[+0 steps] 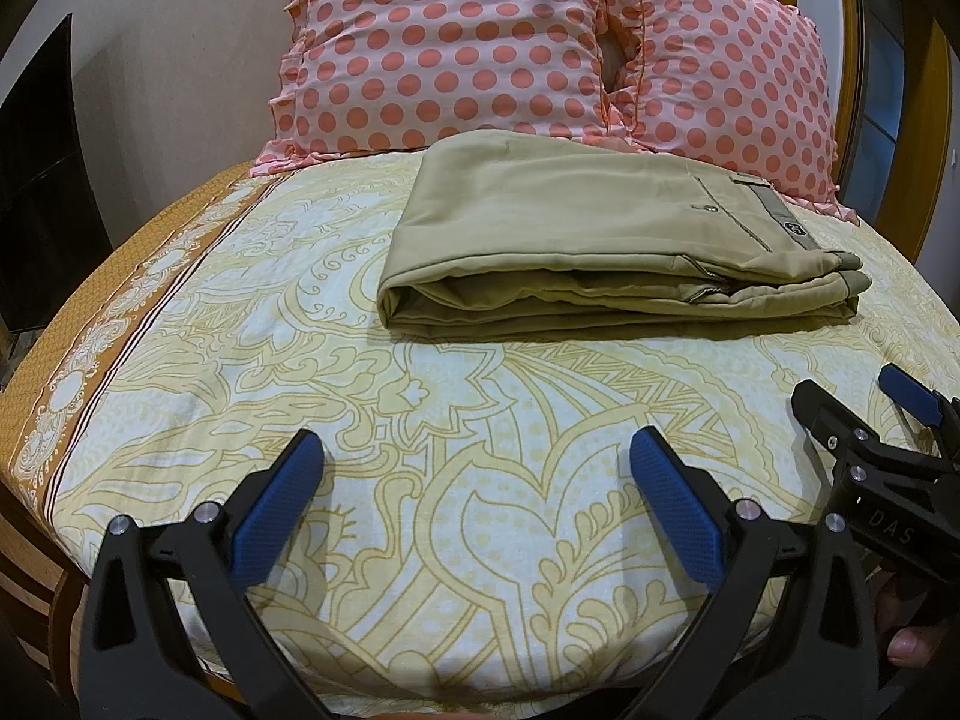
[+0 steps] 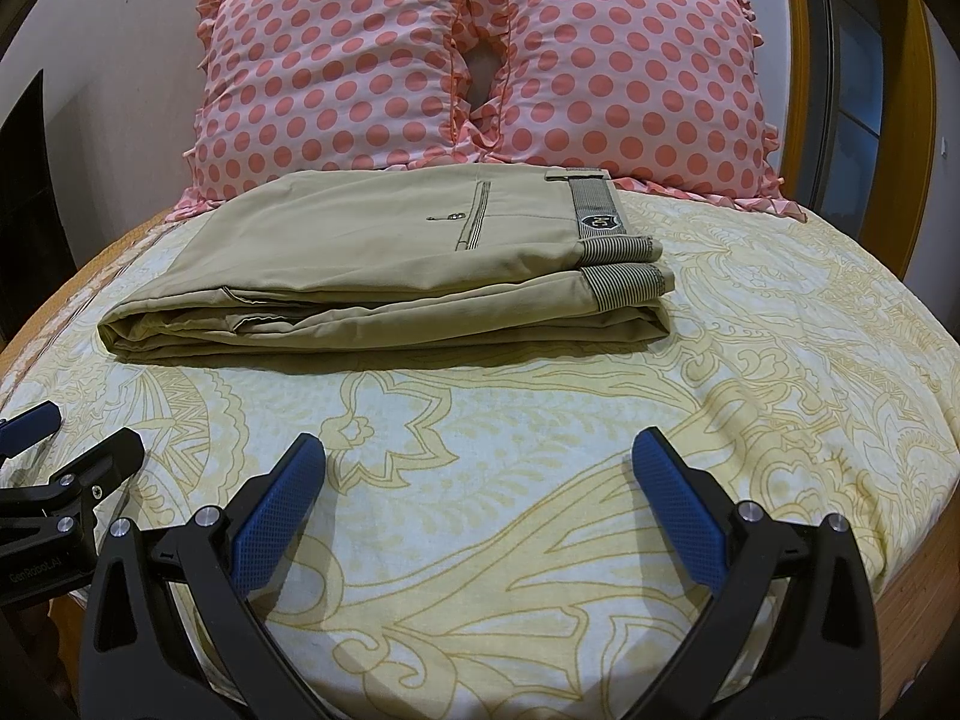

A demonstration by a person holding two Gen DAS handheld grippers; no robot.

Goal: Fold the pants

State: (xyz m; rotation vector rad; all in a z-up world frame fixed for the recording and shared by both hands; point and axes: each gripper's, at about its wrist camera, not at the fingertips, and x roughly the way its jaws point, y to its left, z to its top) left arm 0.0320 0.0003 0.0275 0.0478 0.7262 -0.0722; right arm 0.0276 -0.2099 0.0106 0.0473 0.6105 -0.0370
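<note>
Lettering comes first: I read "DAS" in white on the black body of the right gripper [image 1: 900, 420] at the right edge of the left wrist view, and "GenRobot.AI" on the left gripper [image 2: 48, 438] at the lower left edge of the right wrist view. A dark shield-shaped badge [image 2: 598, 221] sits on the striped waistband of the pants [image 2: 384, 264]; its letters are too small for me to make out.

The khaki pants lie folded in a flat stack in the upper middle of both views, on a bed sheet [image 1: 480, 480] printed with cream and yellow floral scrolls and an orange-brown border at the left. Behind them, two pink pillows [image 2: 480, 60] with coral polka dots lean against a pale wall. Wooden framing curves along the upper right.

Both pairs of blue-padded fingers [image 1: 276, 510] hang spread wide over the sheet near the bottom, holding nothing, well short of the pants.
</note>
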